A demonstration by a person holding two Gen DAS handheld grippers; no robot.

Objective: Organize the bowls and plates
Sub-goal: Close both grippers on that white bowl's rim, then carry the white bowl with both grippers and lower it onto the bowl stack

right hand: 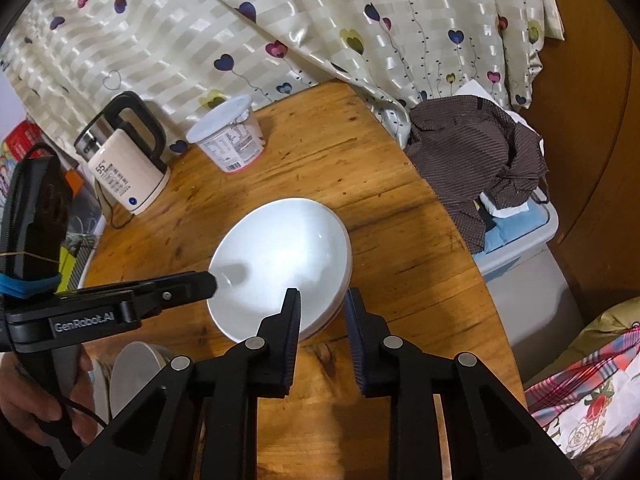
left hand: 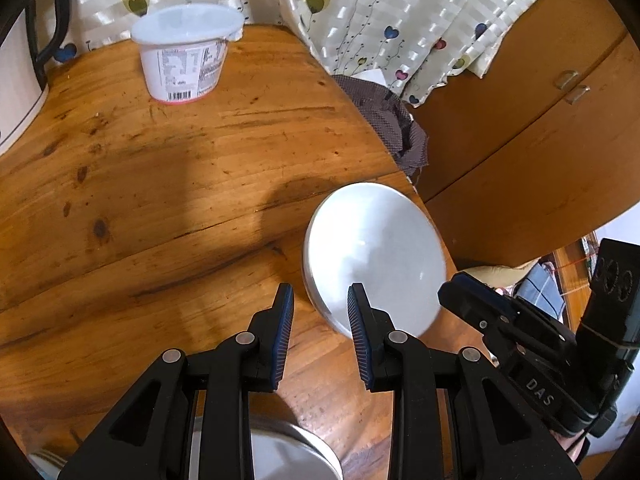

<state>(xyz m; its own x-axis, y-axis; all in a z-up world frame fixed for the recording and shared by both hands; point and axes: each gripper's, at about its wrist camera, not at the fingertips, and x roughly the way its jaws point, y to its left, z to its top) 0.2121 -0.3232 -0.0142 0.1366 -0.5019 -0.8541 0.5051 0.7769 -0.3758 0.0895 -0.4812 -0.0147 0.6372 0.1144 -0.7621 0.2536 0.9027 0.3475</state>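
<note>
White and shallow, the bowl [right hand: 280, 256] is on the honey-coloured wooden table [right hand: 360, 160], near the table's curved right edge, and whether its base sits flat on the wood or is tipped up a little cannot be told. The right gripper [right hand: 322, 300] has its fingers closed around the near rim, one finger inside the bowl and the other outside against the wall. The left gripper [right hand: 210, 280] comes in from the opposite side, held by a person's hand [right hand: 28, 400], and its tip meets the far left rim. In its own view the left gripper's [left hand: 320, 300] fingers stand a little apart: the right-hand finger lies in front of the bowl's [left hand: 376, 256] rim, the other over bare wood, and nothing is pinched between them. At the far end of the table stands a white plastic tub [right hand: 228, 136] with a lid and a printed label, and beside it a cream electric kettle [right hand: 124, 160] with a black handle. A metal dish [left hand: 288, 456] shows below the left gripper at the near edge. Behind the table hangs a pale curtain [right hand: 280, 20] printed with hearts, and a brown checked shirt [right hand: 476, 152] lies heaped on a plastic box [right hand: 520, 248] just off the table's right side.
</note>
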